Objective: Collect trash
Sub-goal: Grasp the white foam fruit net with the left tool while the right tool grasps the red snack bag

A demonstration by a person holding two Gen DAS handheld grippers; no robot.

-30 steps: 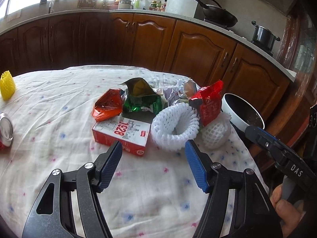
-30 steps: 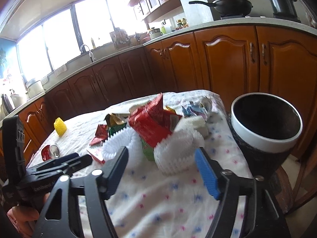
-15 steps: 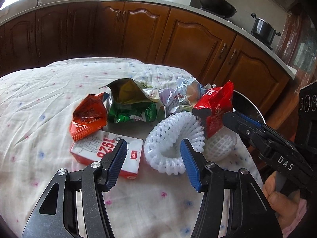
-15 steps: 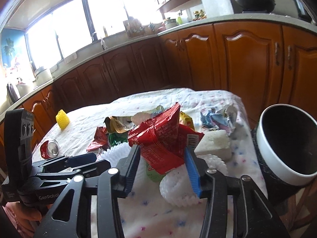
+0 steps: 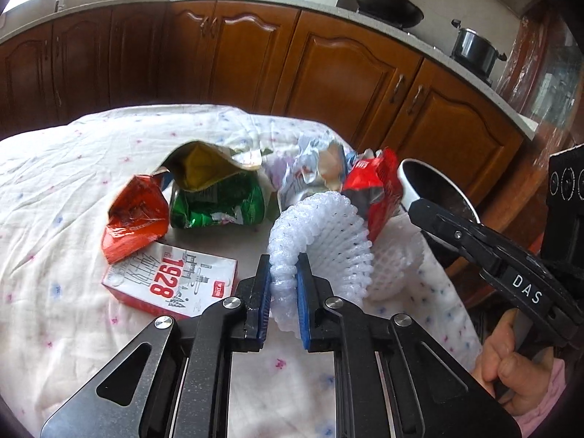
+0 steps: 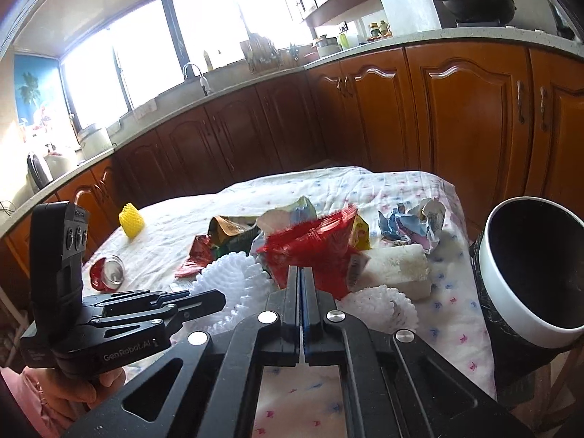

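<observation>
Your left gripper (image 5: 284, 284) sits at near edge of white foam net sleeve (image 5: 325, 230), its wall between pads. Left of sleeve: red-and-white carton (image 5: 171, 284) on floral-print tablecloth (image 5: 73, 189). Behind carton: crumpled orange wrapper (image 5: 133, 219), green foil bag (image 5: 219, 197) to its right. Your right gripper (image 6: 302, 284) meets red snack packet (image 6: 310, 248). White-rimmed black bin (image 6: 533, 266) stands off table's right edge. Crushed red can (image 6: 107, 272), yellow foam net (image 6: 131, 221) lie far left.

Both wrist views look low across the table (image 5: 65, 168) – sharing the litter
</observation>
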